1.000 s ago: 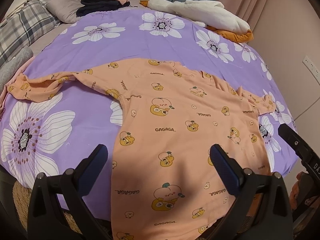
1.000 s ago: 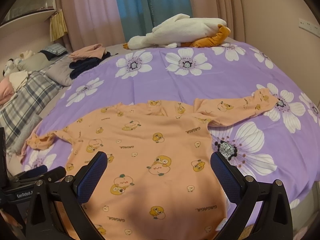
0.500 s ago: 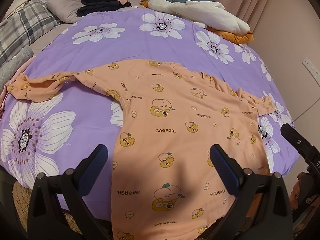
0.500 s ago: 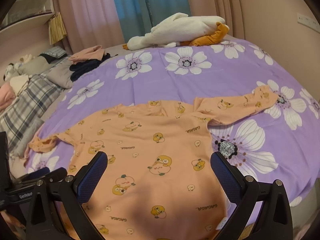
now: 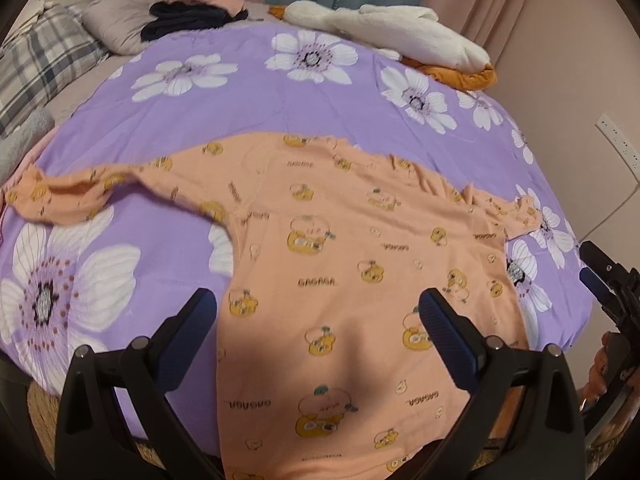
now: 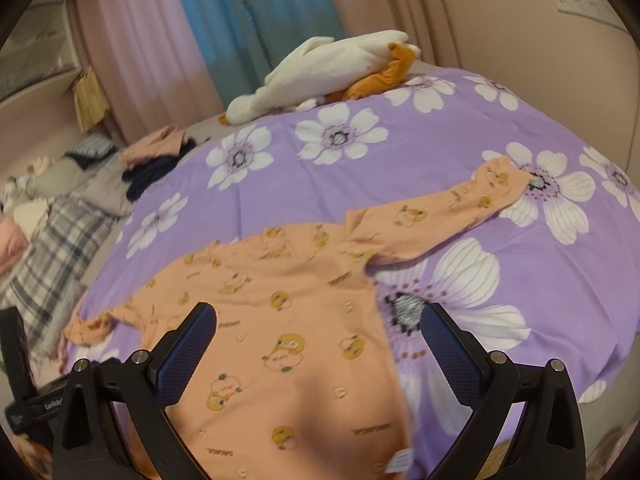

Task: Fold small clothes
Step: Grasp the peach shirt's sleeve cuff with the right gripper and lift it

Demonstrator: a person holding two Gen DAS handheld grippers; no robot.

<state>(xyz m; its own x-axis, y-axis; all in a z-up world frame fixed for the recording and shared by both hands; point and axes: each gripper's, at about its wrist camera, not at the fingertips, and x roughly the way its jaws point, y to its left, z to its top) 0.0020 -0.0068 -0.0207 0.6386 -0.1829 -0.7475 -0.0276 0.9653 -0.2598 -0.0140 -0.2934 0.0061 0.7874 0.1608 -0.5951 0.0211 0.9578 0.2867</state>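
Left wrist view has the peach long-sleeved top (image 5: 340,280) spread flat on the purple flowered duvet (image 5: 248,120), sleeves out to both sides, hem hanging over the near edge; left gripper (image 5: 316,328) hovers above the body with jaws wide, holding nothing; right gripper (image 6: 318,344) likewise wide and empty over the garment's right flank. Risk from here, I'd say: the overhanging hem could slide off the bed when one sleeve is pulled, and a pinch too deep may grab the duvet too. The left sleeve (image 5: 72,196) looks bunched at the cuff, possibly twisted; the hem itself is cut off below both views; the right view is smeared.
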